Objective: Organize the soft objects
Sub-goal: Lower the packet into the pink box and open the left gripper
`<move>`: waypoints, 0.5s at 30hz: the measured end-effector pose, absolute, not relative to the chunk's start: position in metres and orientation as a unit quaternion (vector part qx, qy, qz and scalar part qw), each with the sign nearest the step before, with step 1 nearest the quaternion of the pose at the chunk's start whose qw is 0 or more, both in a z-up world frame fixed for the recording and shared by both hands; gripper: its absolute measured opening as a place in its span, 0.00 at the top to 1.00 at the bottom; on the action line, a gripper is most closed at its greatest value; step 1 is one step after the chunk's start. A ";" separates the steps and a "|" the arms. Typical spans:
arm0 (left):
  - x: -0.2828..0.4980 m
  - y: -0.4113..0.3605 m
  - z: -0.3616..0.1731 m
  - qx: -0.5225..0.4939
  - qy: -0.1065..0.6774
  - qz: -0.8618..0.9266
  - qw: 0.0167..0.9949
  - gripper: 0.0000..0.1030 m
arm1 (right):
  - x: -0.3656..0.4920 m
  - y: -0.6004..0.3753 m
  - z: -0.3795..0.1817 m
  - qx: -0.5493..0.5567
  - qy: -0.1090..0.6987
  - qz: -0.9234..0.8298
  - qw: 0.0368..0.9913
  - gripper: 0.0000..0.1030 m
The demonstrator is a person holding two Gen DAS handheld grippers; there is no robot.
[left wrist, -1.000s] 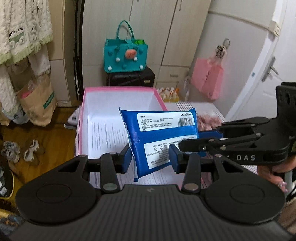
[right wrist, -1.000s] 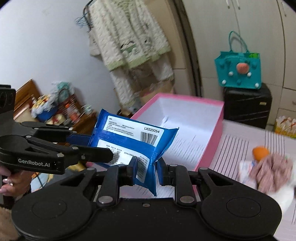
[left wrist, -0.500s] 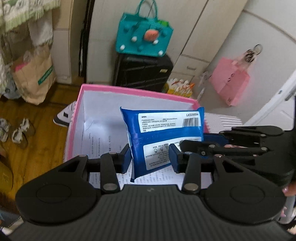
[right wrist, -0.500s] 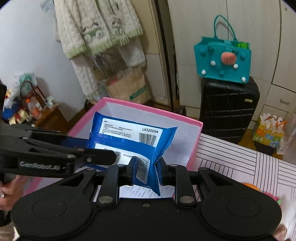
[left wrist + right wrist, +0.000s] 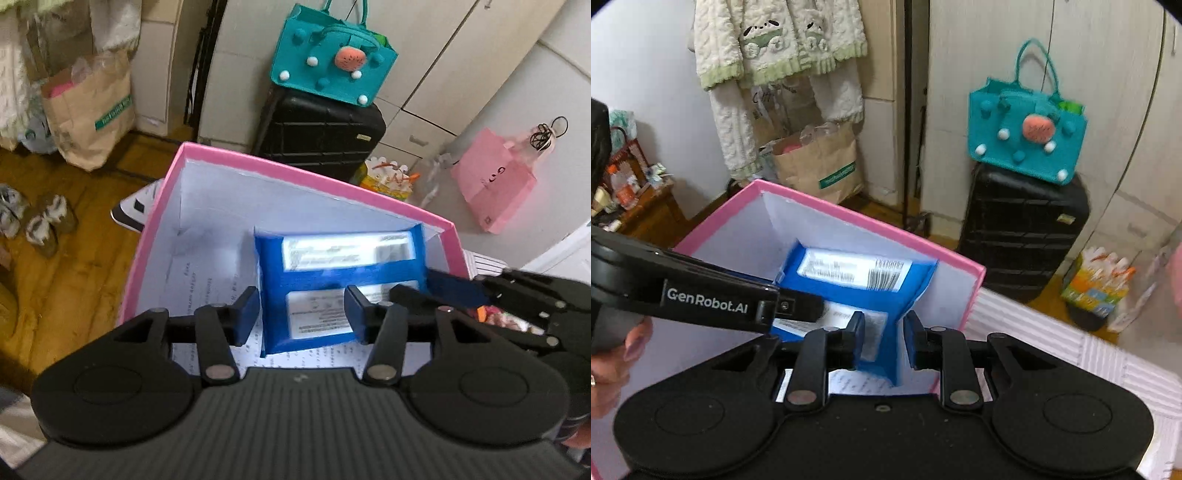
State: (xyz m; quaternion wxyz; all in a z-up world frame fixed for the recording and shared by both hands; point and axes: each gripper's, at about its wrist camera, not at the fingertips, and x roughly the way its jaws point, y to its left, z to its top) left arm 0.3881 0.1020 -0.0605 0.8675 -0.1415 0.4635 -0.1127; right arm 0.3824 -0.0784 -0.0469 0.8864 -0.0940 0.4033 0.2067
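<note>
A blue soft pack (image 5: 340, 280) with white labels hangs inside the pink box (image 5: 295, 173) lined with white printed paper. My left gripper (image 5: 301, 315) straddles the pack's lower part; its jaws are opening, and the left pad stands just off the pack's edge. From the right, my right gripper (image 5: 436, 291) reaches in and pinches the pack's right edge. In the right wrist view the right gripper (image 5: 884, 339) is closed on the corner of the pack (image 5: 849, 280), above the box (image 5: 849, 218). The left gripper's finger (image 5: 713, 299) crosses in from the left.
A teal felt bag (image 5: 332, 62) sits on a black suitcase (image 5: 321, 129) behind the box. A brown paper bag (image 5: 88, 107) and shoes (image 5: 44, 225) are on the wooden floor at left. A pink bag (image 5: 495, 181) hangs at right. A striped cover (image 5: 1052, 332) lies right of the box.
Both grippers carried the blue pack forward and down into the pink box. The left gripper's jaws have spread a little; the right gripper's hold looks the same.
</note>
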 end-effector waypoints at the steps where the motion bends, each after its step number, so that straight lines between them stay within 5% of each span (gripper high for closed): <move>1: 0.386 0.101 -0.059 -0.134 0.459 -0.110 0.871 0.51 | 0.381 -0.078 -0.047 -0.101 0.397 0.203 0.890 0.72; 15: 0.286 0.101 0.025 -0.006 0.403 -0.116 0.908 0.43 | 0.318 -0.124 0.000 -0.009 0.397 0.290 0.870 0.66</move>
